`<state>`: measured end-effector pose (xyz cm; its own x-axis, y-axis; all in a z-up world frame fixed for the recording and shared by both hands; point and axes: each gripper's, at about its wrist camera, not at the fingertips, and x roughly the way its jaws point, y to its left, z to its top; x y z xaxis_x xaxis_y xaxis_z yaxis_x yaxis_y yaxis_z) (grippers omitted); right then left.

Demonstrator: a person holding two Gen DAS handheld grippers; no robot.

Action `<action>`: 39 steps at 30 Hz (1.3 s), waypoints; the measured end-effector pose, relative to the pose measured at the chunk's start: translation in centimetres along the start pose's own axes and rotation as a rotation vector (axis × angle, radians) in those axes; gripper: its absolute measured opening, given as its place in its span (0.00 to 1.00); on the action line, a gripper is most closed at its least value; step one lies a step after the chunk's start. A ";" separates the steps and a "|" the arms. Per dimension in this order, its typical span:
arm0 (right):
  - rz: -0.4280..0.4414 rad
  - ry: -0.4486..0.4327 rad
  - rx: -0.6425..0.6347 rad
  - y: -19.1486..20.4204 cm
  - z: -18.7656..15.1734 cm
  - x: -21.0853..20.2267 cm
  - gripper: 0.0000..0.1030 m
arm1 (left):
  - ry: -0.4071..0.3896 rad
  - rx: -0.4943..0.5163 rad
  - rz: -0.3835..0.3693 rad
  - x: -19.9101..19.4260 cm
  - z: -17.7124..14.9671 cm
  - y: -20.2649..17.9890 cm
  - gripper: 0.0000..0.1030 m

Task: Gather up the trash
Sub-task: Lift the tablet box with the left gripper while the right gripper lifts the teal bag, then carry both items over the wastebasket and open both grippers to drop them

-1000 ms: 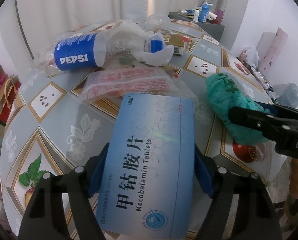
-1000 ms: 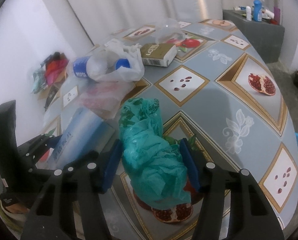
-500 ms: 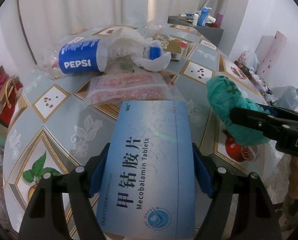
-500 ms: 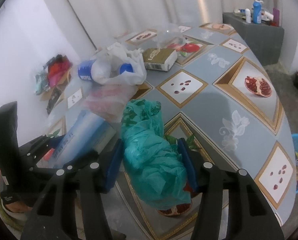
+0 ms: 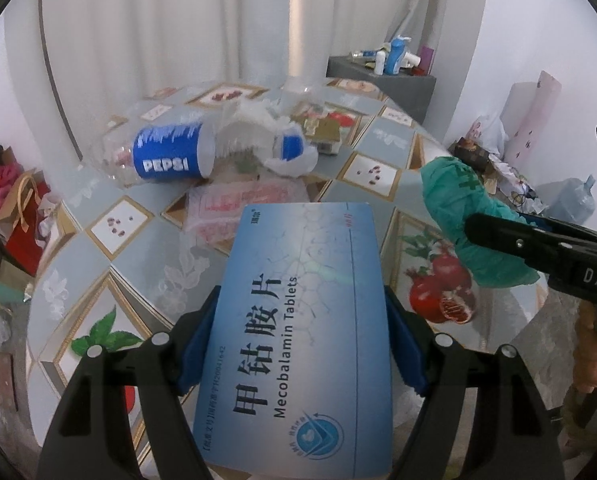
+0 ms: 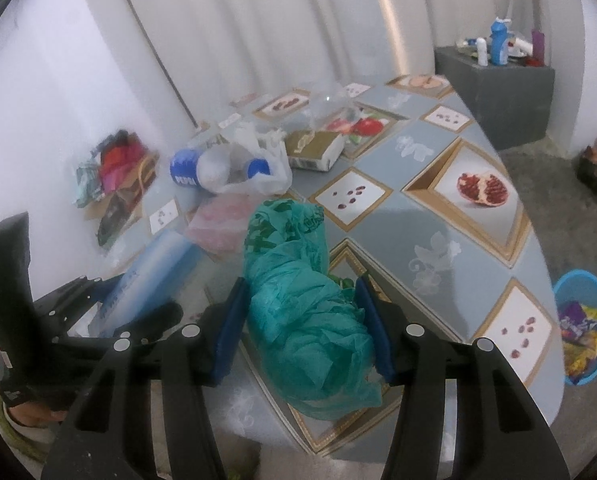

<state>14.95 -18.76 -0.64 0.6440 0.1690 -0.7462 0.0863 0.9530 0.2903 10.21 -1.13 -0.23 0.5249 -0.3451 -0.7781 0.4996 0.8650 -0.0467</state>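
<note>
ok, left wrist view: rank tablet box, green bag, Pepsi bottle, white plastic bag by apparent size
1. tablet box, largest, though it sits right at the lens in the left gripper.
2. green bag and Pepsi bottle look alike; not ranked.
3. white plastic bag, smallest.

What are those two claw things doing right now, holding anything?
Left gripper: closed on the blue Mecobalamin tablet box.
Right gripper: closed on the crumpled green plastic bag.
</note>
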 end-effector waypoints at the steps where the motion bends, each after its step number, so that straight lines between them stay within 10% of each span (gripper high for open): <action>1: 0.000 -0.010 0.003 -0.1 0.0 -0.4 0.49 | -0.007 0.005 -0.001 -0.3 0.1 -0.2 0.71; 12: -0.043 -0.122 0.083 -3.6 -0.7 -5.6 0.49 | -0.099 0.139 -0.070 -3.0 3.2 -6.0 0.71; 23: -0.211 -0.281 0.361 -15.7 -3.6 -12.7 0.50 | -0.096 0.377 -0.247 -0.6 8.8 -18.7 0.72; 39: -0.311 -0.277 0.922 -39.8 -8.8 -10.9 0.52 | 0.199 0.632 -0.431 18.5 14.0 -43.9 0.72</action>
<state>-2.15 -56.32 -9.31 0.6364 -0.2303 -0.7361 0.7587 0.3590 0.5436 7.66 -50.58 -3.78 0.0931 -0.4795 -0.8726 0.9590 0.2788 -0.0509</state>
